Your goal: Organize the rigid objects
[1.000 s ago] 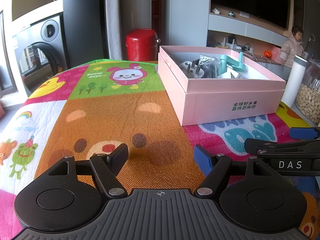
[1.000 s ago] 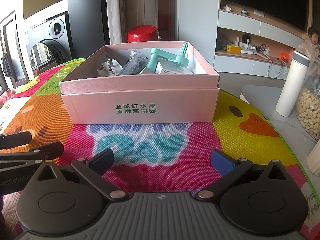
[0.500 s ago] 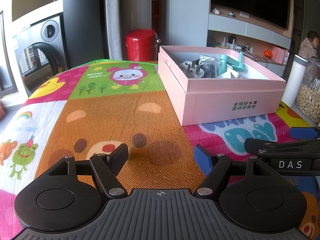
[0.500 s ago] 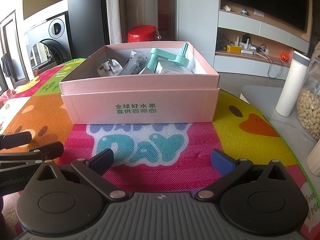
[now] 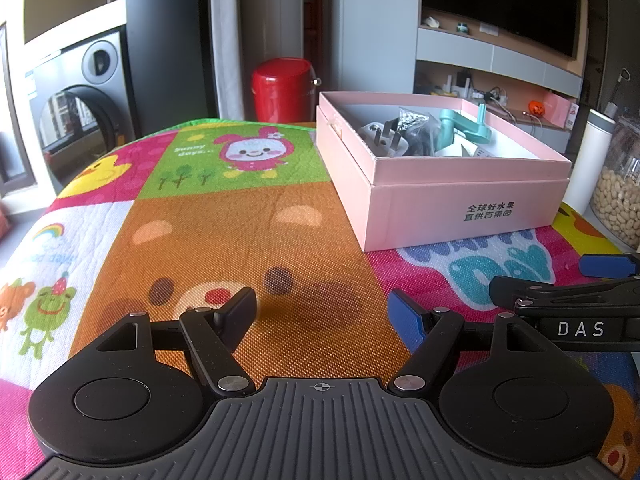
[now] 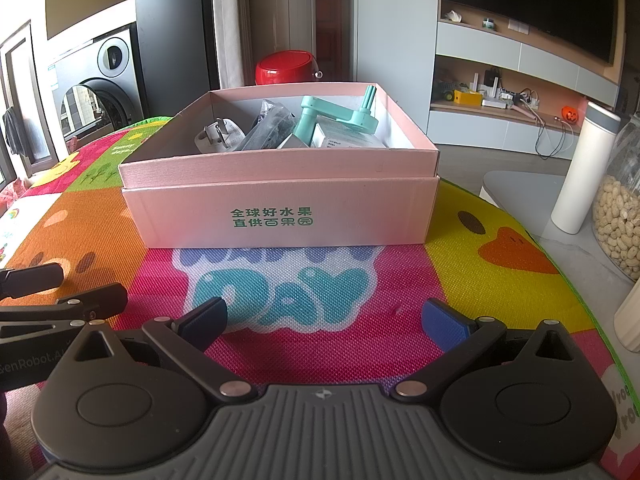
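A pink cardboard box (image 6: pixel 280 216) (image 5: pixel 460 208) with green print stands open on the colourful cartoon mat (image 5: pixel 224 232). Inside it lie a white plug adapter (image 6: pixel 218 136) (image 5: pixel 382 136), a dark foil-wrapped bundle (image 6: pixel 268 130), a teal crank-shaped tool (image 6: pixel 340 116) (image 5: pixel 464 128) and a white carton (image 6: pixel 344 140). My left gripper (image 5: pixel 322 310) rests open low over the orange patch of the mat, nothing between its fingers. My right gripper (image 6: pixel 324 320) is open too, in front of the box and empty; it also shows at the right of the left wrist view.
A white bottle (image 6: pixel 580 168) and a glass jar of peanuts (image 6: pixel 620 224) stand right of the mat. A red bin (image 5: pixel 282 88) sits behind the table, a washing machine (image 5: pixel 84 108) at far left. The mat's edge (image 6: pixel 576 292) curves off at right.
Neither gripper has moved, and the box stands as before. A person seen in the background at the right one second ago is no longer in view.
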A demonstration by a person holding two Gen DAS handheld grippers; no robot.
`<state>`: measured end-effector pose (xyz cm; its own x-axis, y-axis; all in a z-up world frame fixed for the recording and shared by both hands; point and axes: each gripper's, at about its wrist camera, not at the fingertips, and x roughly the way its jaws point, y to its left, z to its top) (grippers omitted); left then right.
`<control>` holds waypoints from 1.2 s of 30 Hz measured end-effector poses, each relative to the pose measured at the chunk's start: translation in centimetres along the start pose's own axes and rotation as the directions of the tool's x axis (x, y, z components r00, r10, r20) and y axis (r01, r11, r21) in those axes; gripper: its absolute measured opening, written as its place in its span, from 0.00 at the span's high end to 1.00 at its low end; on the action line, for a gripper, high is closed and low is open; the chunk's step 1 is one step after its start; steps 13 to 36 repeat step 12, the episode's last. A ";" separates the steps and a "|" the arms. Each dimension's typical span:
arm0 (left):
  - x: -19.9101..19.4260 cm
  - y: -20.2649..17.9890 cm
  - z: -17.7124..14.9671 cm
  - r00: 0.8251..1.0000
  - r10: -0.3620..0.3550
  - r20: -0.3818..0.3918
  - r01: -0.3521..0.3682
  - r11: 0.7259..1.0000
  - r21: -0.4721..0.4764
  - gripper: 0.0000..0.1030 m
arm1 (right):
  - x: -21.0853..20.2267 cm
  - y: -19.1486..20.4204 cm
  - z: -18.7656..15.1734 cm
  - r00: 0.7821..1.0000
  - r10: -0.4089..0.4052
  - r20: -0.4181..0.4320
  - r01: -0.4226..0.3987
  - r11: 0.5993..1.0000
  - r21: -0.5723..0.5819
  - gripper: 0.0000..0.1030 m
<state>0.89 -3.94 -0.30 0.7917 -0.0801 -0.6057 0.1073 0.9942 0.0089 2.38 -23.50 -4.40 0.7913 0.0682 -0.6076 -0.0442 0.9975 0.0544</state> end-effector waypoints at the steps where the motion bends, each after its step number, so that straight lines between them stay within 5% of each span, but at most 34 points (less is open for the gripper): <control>1: 0.0 0.0 0.0 1.000 0.000 0.000 0.000 1.000 0.000 0.24 | 0.0 0.0 0.0 1.000 0.000 0.000 0.000 1.000 0.000 0.00; 36: 0.0 0.0 0.0 1.000 0.002 -0.001 -0.002 1.000 -0.001 0.24 | 0.0 0.0 0.0 1.000 0.000 0.000 0.000 1.000 0.000 0.00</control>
